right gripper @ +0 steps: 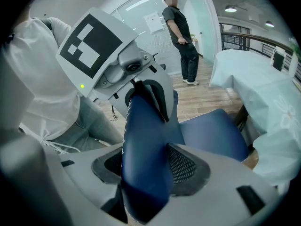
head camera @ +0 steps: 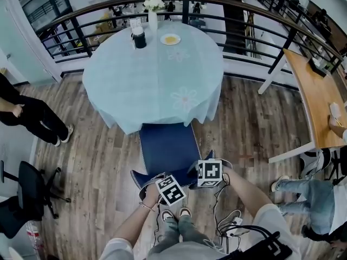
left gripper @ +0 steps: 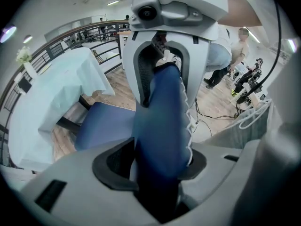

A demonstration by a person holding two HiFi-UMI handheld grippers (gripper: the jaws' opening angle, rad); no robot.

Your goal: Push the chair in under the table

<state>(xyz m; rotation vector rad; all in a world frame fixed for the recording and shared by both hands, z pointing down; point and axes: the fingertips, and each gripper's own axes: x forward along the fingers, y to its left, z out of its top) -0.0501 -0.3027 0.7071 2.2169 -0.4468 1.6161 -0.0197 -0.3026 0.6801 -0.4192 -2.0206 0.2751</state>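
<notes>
The jaws, hidden in the head view, show in the gripper views: left gripper [left gripper: 157, 171] and right gripper [right gripper: 146, 173] each clamp the backrest of the blue chair [head camera: 167, 148], whose seat front reaches the table [head camera: 154, 75] at 12 o'clock.

The left gripper [left gripper: 157, 171] has its jaws clamped on the blue chair backrest [left gripper: 162, 121]. Farther along the backrest, the right gripper [left gripper: 160, 74] grips it too. Left of the backrest are the chair seat [left gripper: 106, 124] and a pale blue tablecloth [left gripper: 56, 88].
</notes>
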